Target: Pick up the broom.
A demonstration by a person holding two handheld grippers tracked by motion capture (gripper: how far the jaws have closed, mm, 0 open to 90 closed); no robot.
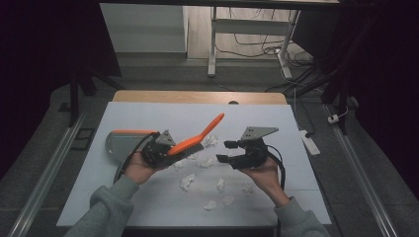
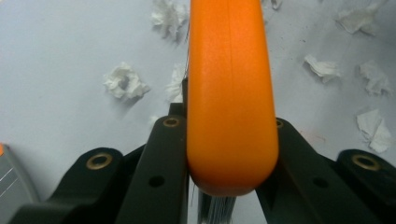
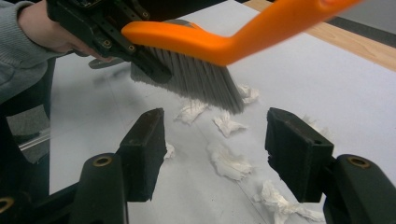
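Observation:
An orange hand brush [image 1: 197, 139] with grey bristles [image 3: 196, 79] hangs over the white table, its handle pointing up to the back right. My left gripper [image 1: 160, 150] is shut on the brush's head end, and its orange back [image 2: 229, 93] sits pinched between the two black jaws. Several crumpled white paper scraps [image 1: 188, 181] lie on the sheet under and in front of the brush. My right gripper [image 3: 217, 119] stands open to the right of the brush with nothing between its jaws, above scraps [image 3: 229, 163]. It also shows in the high view [image 1: 228, 150].
A grey dustpan [image 1: 118, 140] with an orange handle lies at the left, behind my left hand. The white sheet [image 1: 276, 123] covers a wooden table whose edge shows at the back. A white power strip [image 1: 309, 140] lies off the right side; desk legs and cables stand beyond.

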